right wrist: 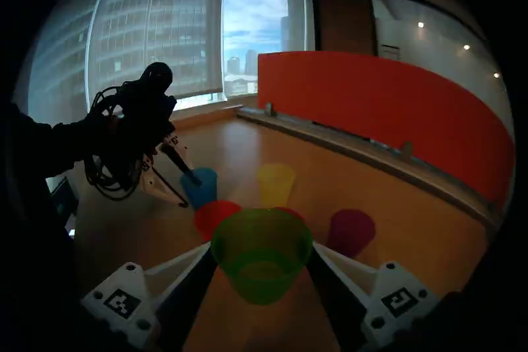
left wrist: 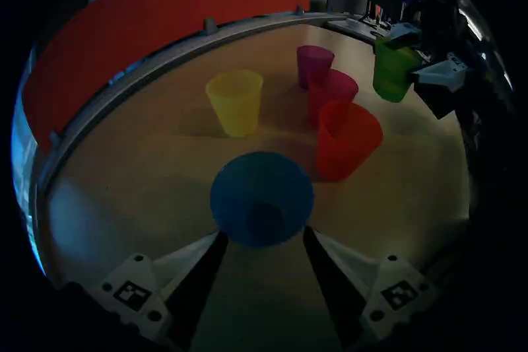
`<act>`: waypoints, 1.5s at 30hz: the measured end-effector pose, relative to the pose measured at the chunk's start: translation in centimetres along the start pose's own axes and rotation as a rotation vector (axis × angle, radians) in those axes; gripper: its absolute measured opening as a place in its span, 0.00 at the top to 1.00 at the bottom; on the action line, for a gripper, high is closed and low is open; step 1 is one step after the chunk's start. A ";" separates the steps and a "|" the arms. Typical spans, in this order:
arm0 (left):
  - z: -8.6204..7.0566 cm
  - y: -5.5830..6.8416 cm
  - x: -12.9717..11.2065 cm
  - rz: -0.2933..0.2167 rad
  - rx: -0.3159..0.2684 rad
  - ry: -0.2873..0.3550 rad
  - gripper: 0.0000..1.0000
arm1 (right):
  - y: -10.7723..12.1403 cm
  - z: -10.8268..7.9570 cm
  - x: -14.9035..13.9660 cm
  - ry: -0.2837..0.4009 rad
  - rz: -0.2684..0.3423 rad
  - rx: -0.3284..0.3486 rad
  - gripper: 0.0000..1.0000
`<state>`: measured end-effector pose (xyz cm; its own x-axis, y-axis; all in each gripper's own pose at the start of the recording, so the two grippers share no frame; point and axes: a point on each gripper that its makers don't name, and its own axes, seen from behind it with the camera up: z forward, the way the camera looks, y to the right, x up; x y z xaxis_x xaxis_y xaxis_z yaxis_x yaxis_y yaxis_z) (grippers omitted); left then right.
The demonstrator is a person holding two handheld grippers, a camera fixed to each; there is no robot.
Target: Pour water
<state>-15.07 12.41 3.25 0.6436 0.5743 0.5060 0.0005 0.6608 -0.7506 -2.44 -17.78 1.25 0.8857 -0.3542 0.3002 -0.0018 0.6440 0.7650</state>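
The left gripper (left wrist: 264,233) is pinching the blue cup (left wrist: 262,197) between both fingers above the wooden table (left wrist: 132,174). The right gripper (right wrist: 261,249) is clamping the green cup (right wrist: 262,279). The yellow cup (left wrist: 235,101), red cup (left wrist: 346,139) and two magenta cups (left wrist: 333,88) are standing upright between them.

wooden table (left wrist: 132,174) | red partition (right wrist: 396,107) | tall windows (right wrist: 165,35), towers outside | ceiling spots (right wrist: 420,24) | possibly a brown door (right wrist: 343,25)

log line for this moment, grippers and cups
left gripper: shut on blue plastic cup | right gripper: shut on green plastic cup | wooden table: yellow plastic cup, red plastic cup, two magenta plastic cups
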 end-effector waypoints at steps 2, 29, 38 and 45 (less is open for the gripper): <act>-0.2 0.0 -0.3 -0.001 0.003 -0.002 0.16 | 0.0 0.2 -0.4 -0.014 0.003 0.003 0.09; -3.6 0.2 0.0 -0.005 0.024 0.060 0.16 | 0.4 1.8 -6.0 -0.246 -0.029 0.027 0.09; -4.0 -0.1 -0.2 -0.009 0.024 0.068 0.16 | 0.8 1.9 -6.9 -0.272 -0.022 0.022 0.09; -4.0 -0.1 -0.4 -0.010 0.026 0.066 0.16 | 0.9 2.0 -7.3 -0.278 -0.019 0.019 0.09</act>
<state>-12.31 10.13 1.43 0.6930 0.5351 0.4832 -0.0127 0.6791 -0.7339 -9.84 -15.95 0.84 0.7240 -0.5401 0.4291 0.0025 0.6241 0.7814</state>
